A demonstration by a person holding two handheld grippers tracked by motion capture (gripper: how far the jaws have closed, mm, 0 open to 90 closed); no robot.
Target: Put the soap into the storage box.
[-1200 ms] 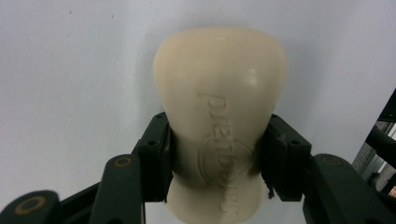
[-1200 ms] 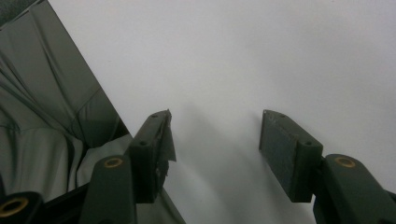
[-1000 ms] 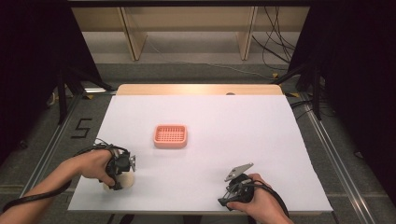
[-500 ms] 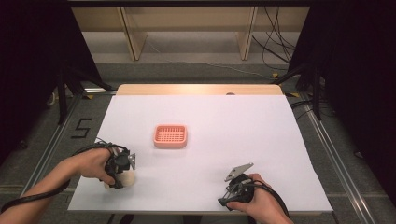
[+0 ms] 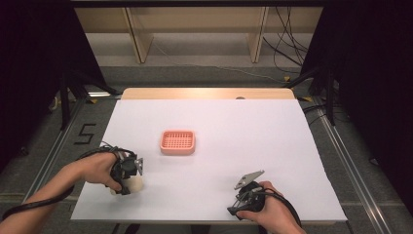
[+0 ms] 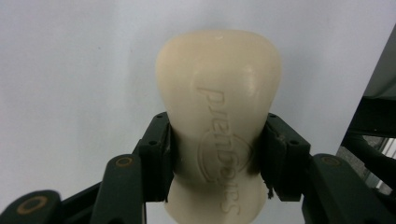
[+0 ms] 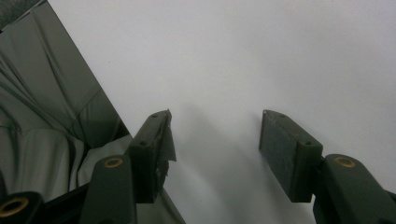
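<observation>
A cream bar of soap (image 6: 219,126) with a stamped logo sits between the jaws of my left gripper (image 6: 217,154), which is shut on its narrow waist. In the high view the soap (image 5: 132,185) rests low over the white table at the front left, under my left gripper (image 5: 125,176). A pink slotted soap dish (image 5: 178,142) lies on the table, farther back and to the right of the soap. My right gripper (image 5: 234,208) is at the front edge, right of centre. In its own view my right gripper (image 7: 215,154) stands open over bare white tabletop.
The white table (image 5: 243,131) has a wooden strip along its far edge (image 5: 209,93). In the right gripper view the table's edge (image 7: 93,88) runs diagonally at the left, with grey fabric (image 7: 42,121) beyond it. Cables trail from both grippers.
The left gripper with the soap has shifted very slightly; the right gripper has stayed put.
</observation>
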